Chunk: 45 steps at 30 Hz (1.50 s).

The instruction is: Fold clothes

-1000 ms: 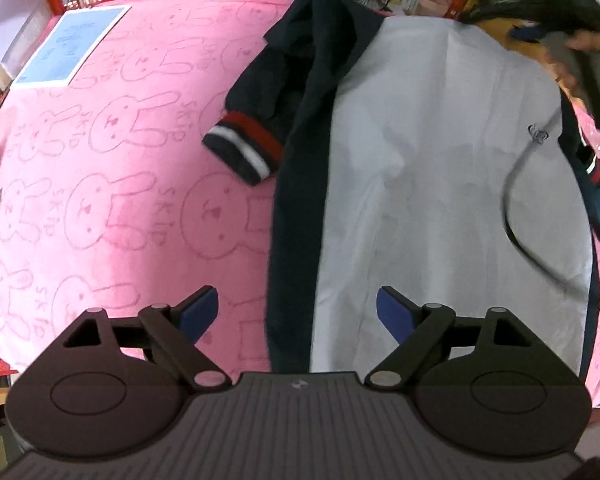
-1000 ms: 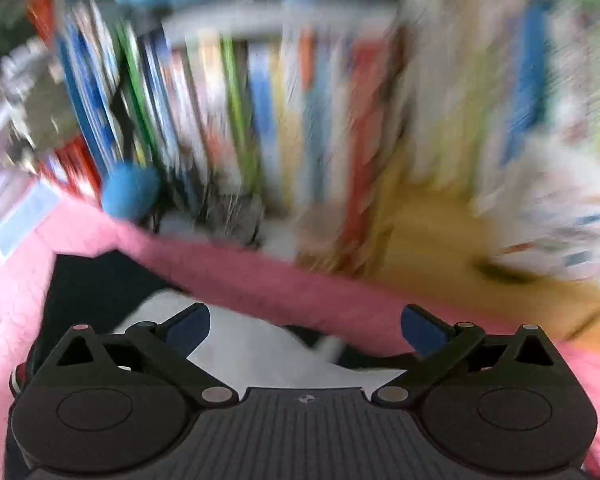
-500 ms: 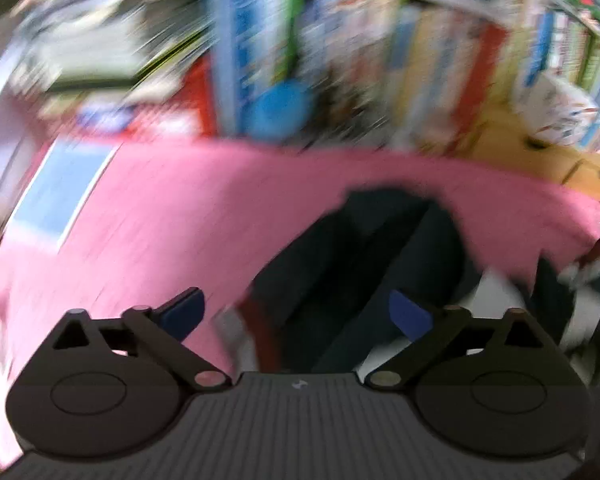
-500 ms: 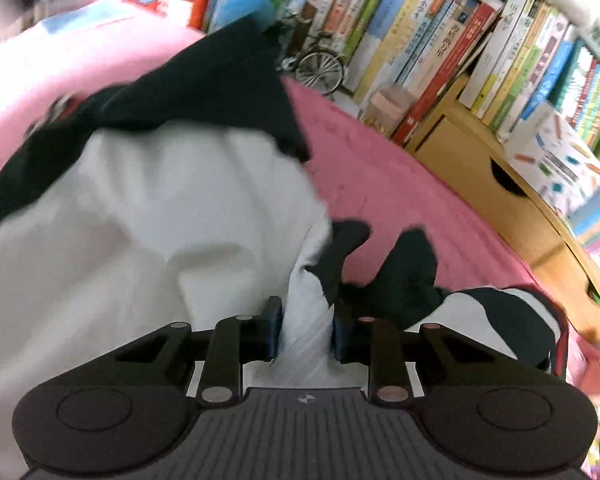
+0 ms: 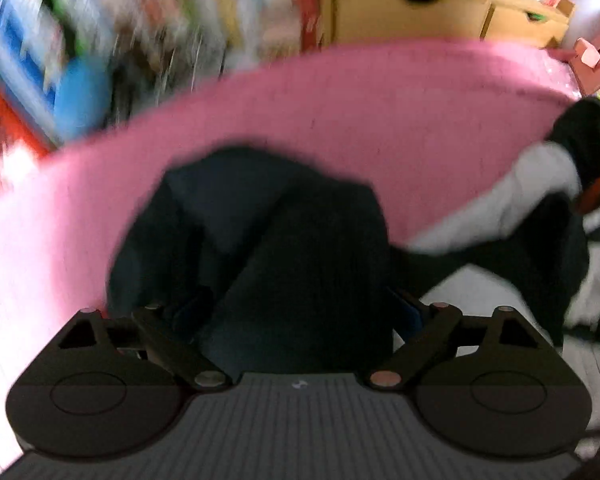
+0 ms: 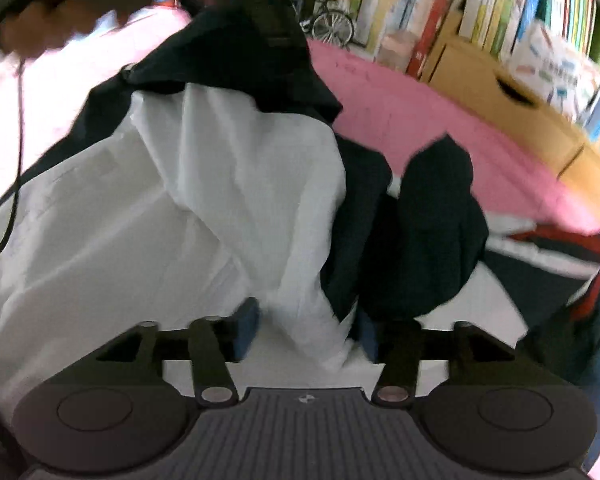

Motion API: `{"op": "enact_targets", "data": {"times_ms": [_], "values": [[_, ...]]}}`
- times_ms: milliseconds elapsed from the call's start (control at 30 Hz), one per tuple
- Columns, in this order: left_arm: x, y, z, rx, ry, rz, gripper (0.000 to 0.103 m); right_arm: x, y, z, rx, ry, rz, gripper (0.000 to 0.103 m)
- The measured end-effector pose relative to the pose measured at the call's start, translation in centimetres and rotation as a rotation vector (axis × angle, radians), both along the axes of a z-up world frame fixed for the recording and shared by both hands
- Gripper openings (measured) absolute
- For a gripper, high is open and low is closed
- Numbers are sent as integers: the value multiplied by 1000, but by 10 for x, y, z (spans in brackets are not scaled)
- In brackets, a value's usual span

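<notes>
A white shirt with navy sides and collar (image 6: 204,200) lies bunched on the pink blanket (image 6: 412,120). My right gripper (image 6: 306,328) has its jaws partly apart with a fold of white and navy cloth between the blue pads. My left gripper (image 5: 296,312) is open over the navy shoulder part (image 5: 284,240), which fills the gap between its fingers. A red and white striped cuff (image 6: 548,248) lies at the right; it also shows in the left wrist view (image 5: 596,196).
Shelves of books (image 6: 480,4) and a wooden drawer unit (image 6: 512,96) stand behind the blanket. A toy bicycle (image 6: 332,24) sits by the books. A black cable (image 6: 16,160) hangs at the left.
My left gripper has dropped onto the navy shoulder. My right gripper's jaws have opened somewhat around the cloth they were pinching, and the shirt has been pulled up and bunched.
</notes>
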<state>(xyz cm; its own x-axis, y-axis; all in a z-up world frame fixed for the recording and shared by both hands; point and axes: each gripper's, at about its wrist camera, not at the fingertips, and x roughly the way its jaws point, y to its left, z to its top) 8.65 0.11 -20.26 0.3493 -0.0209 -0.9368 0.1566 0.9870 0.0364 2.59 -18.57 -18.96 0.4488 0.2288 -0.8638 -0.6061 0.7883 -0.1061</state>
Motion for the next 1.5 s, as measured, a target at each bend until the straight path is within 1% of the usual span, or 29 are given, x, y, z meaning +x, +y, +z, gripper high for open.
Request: {"op": "enact_targets", "data": {"times_ms": [67, 167, 233, 300, 333, 367, 400, 467, 533, 567, 600, 633, 667, 700, 733, 800, 900, 1000, 1067, 1100, 1133, 1200, 1233, 1300, 1333, 1367, 1400, 1433, 1500], "values": [[-20, 18, -11, -13, 56, 38, 93, -5, -10, 1, 16, 45, 0, 64], [-47, 33, -25, -2, 110, 76, 93, -4, -26, 14, 79, 151, -41, 64], [-60, 38, -30, -6, 133, 100, 94, 6, -40, 39, 234, 199, -92, 64], [-71, 40, -33, -32, 155, 125, 94, 28, -51, 66, 422, 210, -157, 76], [-76, 40, -35, -36, 162, 132, 94, 43, -51, 71, 492, 228, -176, 91], [-81, 40, -37, -41, 168, 139, 94, 59, -49, 74, 553, 250, -187, 93], [-86, 39, -40, -39, 176, 140, 94, 75, -42, 72, 605, 271, -195, 92], [-98, 33, -42, -10, 177, 118, 95, 109, -15, 55, 645, 323, -220, 93], [-107, 30, -41, 2, 177, 98, 96, 135, 10, 29, 669, 430, -255, 93], [-111, 31, -41, -2, 181, 99, 96, 145, 23, 14, 698, 523, -286, 92], [-115, 33, -39, -10, 185, 109, 96, 154, 37, -3, 735, 632, -323, 87], [-118, 39, -37, -22, 188, 130, 96, 162, 47, -14, 766, 693, -351, 63], [-121, 45, -34, -37, 190, 157, 96, 162, 57, -12, 759, 675, -357, 37], [-124, 54, -29, -56, 184, 192, 95, 160, 66, -5, 735, 631, -356, 31], [-128, 67, -20, -88, 164, 243, 95, 152, 74, 8, 714, 547, -316, 25], [-135, 101, 2, -168, 102, 372, 95, 126, 92, 44, 655, 329, -169, 24], [-148, 160, 34, -326, -19, 603, 95, 62, 123, 82, 548, 102, 179, 24], [-154, 204, 60, -451, -137, 759, 99, 2, 147, 80, 437, 53, 448, 24], [-148, 212, 69, -490, -172, 784, 102, -34, 158, 64, 353, 56, 577, 24], [-140, 213, 71, -489, -180, 780, 103, -50, 162, 55, 317, 62, 628, 24], [-127, 209, 73, -453, -176, 749, 103, -65, 166, 47, 284, 68, 676, 24], [-103, 194, 69, -338, -138, 654, 103, -90, 173, 32, 228, 80, 742, 24], [-91, 184, 63, -277, -108, 604, 103, -100, 175, 26, 205, 85, 761, 27], [-84, 165, 43, -183, -33, 538, 103, -118, 177, 17, 165, 95, 790, 29], [-85, 157, 32, -142, 3, 510, 103, -125, 177, 14, 152, 103, 795, 34], [-85, 151, 23, -111, 31, 494, 100, -129, 174, 14, 151, 112, 789, 42], [-86, 148, 14, -93, 49, 491, 93, -132, 169, 15, 153, 121, 778, 45], [-90, 148, 8, -92, 61, 497, 91, -136, 164, 16, 155, 130, 767, 50], [-105, 157, 4, -126, 74, 528, 91, -136, 152, 21, 164, 137, 731, 55]]}}
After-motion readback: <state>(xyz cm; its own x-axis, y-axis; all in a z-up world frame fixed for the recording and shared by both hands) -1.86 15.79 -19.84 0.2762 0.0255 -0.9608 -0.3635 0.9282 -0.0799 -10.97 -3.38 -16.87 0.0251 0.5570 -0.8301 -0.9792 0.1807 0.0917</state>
